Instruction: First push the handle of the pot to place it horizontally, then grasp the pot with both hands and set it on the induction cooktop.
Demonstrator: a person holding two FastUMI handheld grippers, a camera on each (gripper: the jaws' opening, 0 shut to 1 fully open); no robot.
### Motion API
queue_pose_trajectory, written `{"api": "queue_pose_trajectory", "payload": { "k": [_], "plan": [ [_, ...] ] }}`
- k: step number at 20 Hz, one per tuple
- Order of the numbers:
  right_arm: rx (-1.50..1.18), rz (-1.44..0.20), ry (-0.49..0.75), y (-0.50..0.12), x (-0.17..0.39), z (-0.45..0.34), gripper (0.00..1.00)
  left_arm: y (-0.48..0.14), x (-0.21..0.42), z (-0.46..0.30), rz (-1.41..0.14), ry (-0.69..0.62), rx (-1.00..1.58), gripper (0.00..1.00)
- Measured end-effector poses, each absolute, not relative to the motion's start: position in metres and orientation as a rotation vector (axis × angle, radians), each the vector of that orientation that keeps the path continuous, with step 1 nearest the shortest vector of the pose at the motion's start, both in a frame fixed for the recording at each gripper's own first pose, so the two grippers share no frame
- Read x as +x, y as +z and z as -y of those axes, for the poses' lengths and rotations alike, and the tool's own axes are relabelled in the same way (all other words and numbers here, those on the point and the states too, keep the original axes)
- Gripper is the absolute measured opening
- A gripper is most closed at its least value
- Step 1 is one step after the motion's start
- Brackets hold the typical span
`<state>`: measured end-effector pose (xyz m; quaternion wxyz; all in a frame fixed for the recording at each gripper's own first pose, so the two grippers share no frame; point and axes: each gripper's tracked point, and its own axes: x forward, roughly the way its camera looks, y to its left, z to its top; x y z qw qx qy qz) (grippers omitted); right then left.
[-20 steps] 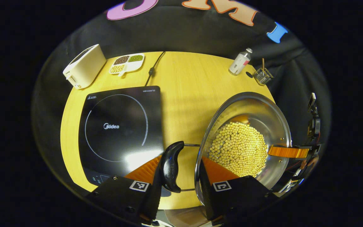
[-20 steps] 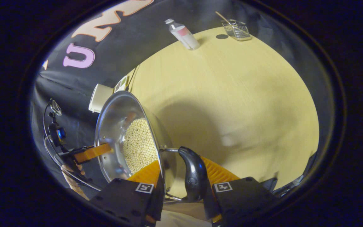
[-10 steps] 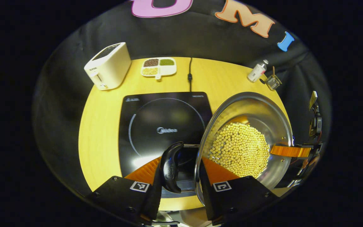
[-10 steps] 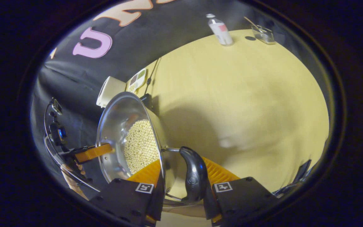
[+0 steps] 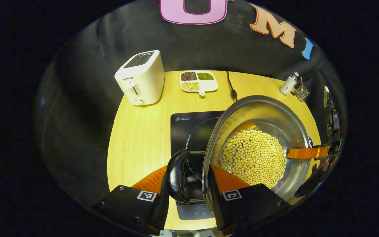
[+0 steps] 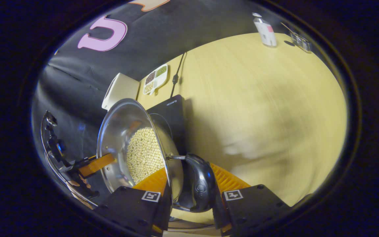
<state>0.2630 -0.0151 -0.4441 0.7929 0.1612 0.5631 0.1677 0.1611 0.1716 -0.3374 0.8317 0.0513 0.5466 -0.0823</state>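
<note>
A steel pot [image 5: 275, 112] holding yellow beans [image 5: 252, 156] hangs over the right part of the black induction cooktop [image 5: 189, 126]. My left gripper [image 5: 188, 168] is shut on the pot's near black handle [image 5: 176, 176], one finger outside it and one inside the rim. The right gripper's orange finger [image 5: 306, 152] shows at the pot's far side. In the right gripper view, my right gripper [image 6: 189, 171] is shut on the other black handle [image 6: 201, 186] of the pot [image 6: 120, 121]. Beyond the pot lie the cooktop [image 6: 171, 112] and the left gripper [image 6: 94, 163].
A white toaster [image 5: 141, 77] and a divided dish of beans [image 5: 198, 81] stand at the back of the yellow round table [image 5: 140, 131]. The cooktop's cable [image 5: 230, 87] runs off the back. A small bottle [image 5: 289, 84] and a wire basket [image 5: 302, 93] sit at the back right.
Both grippers have carried the pot leftwards across the table. It was beside the cooktop and now overlaps its right half. Both grips are unchanged.
</note>
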Motion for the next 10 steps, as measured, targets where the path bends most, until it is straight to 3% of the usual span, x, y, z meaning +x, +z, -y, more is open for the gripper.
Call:
{"api": "queue_pose_trajectory", "payload": {
  "k": [10],
  "plan": [
    [0.32, -1.182, 0.297, -0.439, 0.268, 0.007, 0.49, -0.372, 0.174, -0.197, -1.191, -0.187, 0.067, 0.58]
  ]
}}
